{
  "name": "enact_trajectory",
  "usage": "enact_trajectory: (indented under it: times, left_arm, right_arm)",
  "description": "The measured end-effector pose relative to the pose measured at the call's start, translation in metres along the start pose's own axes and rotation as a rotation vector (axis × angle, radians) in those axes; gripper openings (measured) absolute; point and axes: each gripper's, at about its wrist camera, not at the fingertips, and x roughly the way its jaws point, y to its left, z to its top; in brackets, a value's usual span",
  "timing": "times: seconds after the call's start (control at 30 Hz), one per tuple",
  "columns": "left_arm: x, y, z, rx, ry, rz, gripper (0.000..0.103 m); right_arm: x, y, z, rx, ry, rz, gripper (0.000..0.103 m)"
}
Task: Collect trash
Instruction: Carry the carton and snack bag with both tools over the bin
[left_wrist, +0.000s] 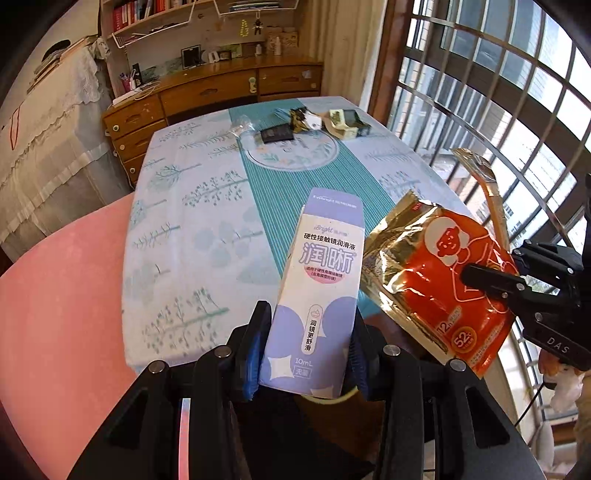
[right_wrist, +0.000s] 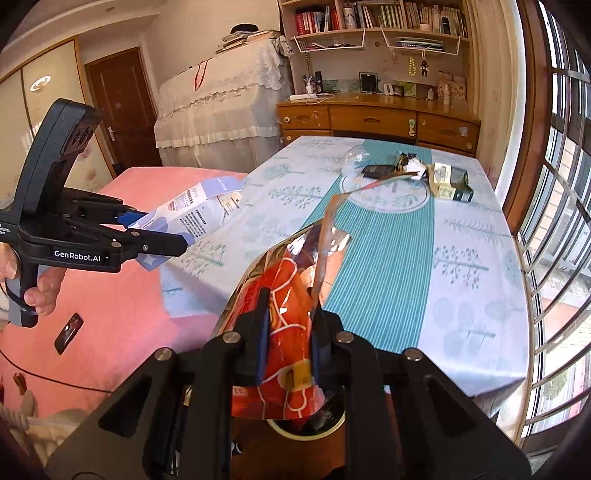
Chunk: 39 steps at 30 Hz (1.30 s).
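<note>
Cardboard carton (left_wrist: 314, 291) + crinkly foil pouch (left_wrist: 436, 280)

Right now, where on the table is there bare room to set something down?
The near half of the table is bare, from the near edge up to the round print. It is crowded at the far end, around the dark packet and yellow-green cartons.
</note>
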Motion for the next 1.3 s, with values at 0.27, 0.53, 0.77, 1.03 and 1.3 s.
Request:
enact_trajectory:
  times: [0.27, 0.53, 0.77, 1.03, 1.3]
  left_arm:
    - [0.047, -0.026, -0.068, 0.027, 0.120, -0.064, 0.039]
    - [0.139, -0.045, -0.112, 0.099, 0.252, -0.091, 0.039]
    - [0.209, -0.069, -0.133, 0.142, 0.296, -0.099, 0.039]
    - [0.278, -0.080, -0.164, 0.090, 0.362, -0.100, 0.039]
    - [0.329, -0.075, -0.213, -0.015, 0.427, -0.055, 0.039]
  right_arm:
    - [0.020, 0.007, -0.073, 0.046, 0.130, -0.030, 0.015]
    - [0.073, -0.004, -0.126, 0.087, 0.264, -0.071, 0.015]
    - [0.138, -0.015, -0.166, 0.104, 0.369, -0.103, 0.015]
    - [0.200, -0.029, -0.209, 0.135, 0.431, -0.132, 0.015]
    - [0.248, -0.051, -0.248, 0.204, 0.468, -0.196, 0.015]
